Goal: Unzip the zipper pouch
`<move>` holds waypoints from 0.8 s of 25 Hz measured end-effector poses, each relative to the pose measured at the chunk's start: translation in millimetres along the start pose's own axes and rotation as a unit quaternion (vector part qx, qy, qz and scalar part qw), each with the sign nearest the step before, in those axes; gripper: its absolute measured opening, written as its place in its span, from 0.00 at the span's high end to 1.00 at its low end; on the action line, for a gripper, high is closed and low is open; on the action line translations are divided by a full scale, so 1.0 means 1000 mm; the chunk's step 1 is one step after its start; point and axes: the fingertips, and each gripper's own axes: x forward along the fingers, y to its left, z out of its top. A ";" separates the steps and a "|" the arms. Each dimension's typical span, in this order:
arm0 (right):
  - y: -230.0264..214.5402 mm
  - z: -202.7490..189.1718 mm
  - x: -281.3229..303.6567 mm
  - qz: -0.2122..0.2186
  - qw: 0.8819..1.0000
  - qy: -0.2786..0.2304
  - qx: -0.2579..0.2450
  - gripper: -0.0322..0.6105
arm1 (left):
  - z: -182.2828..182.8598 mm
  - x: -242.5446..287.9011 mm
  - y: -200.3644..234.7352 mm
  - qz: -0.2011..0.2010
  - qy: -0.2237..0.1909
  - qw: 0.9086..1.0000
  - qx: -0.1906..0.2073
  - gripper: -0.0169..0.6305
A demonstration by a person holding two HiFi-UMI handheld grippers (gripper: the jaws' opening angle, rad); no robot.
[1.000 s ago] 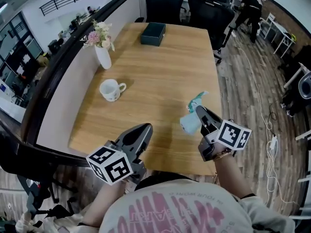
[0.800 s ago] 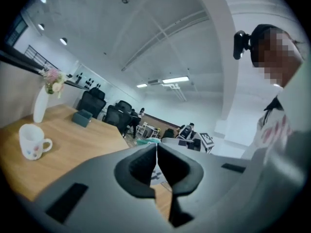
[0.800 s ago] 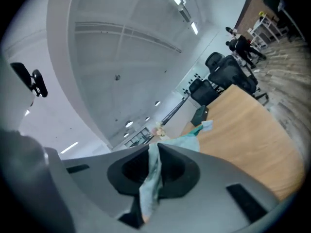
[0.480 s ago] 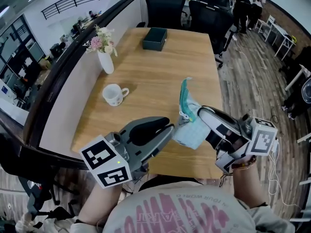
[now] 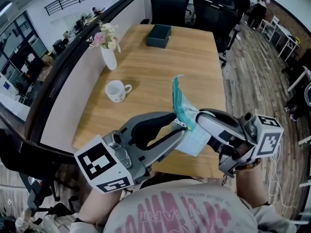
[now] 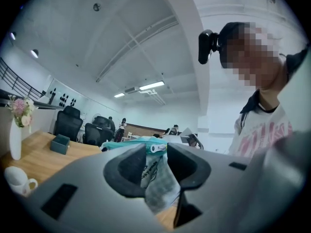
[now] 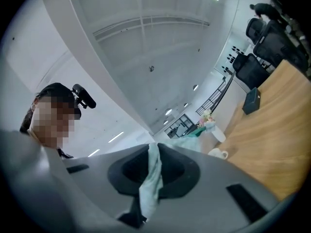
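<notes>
The pale checked zipper pouch (image 5: 190,136) with a teal zipper band (image 5: 177,100) hangs in the air above the table's near edge. My right gripper (image 5: 198,117) is shut on the pouch's cloth (image 7: 150,182), which is pinched between its jaws in the right gripper view. My left gripper (image 5: 178,124) reaches in from the left at the zipper end. Its jaws are opening: the pouch (image 6: 156,184) and the white zipper pull (image 6: 158,148) sit between them with dark gaps on both sides. The left gripper (image 6: 156,150) and the right gripper (image 7: 152,147) both point upward.
On the wooden table (image 5: 160,72) stand a white mug (image 5: 116,90), a white vase with flowers (image 5: 109,56) and a dark box (image 5: 159,35) at the far end. Black office chairs (image 5: 170,4) stand beyond the table. The person's shirt fills the bottom of the head view.
The right gripper lifted the pouch off the table and toward the person. The left gripper rose to meet it at the zipper end, and its jaws spread wider.
</notes>
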 end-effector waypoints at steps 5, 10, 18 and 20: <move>-0.010 -0.004 0.002 -0.025 1.000 0.010 -0.011 0.91 | -0.006 0.000 0.006 0.048 0.014 0.998 0.028 0.81; -0.014 -0.004 0.002 -0.031 0.999 0.012 -0.011 0.91 | -0.003 -0.003 0.007 0.073 0.002 0.996 0.042 0.86; -0.010 -0.003 0.002 -0.020 1.000 0.015 -0.010 0.90 | 0.006 -0.005 -0.004 0.018 -0.036 0.999 0.009 0.94; -0.008 -0.004 0.003 -0.017 1.000 0.016 -0.010 0.90 | 0.007 -0.004 -0.007 0.012 -0.038 0.999 0.011 0.93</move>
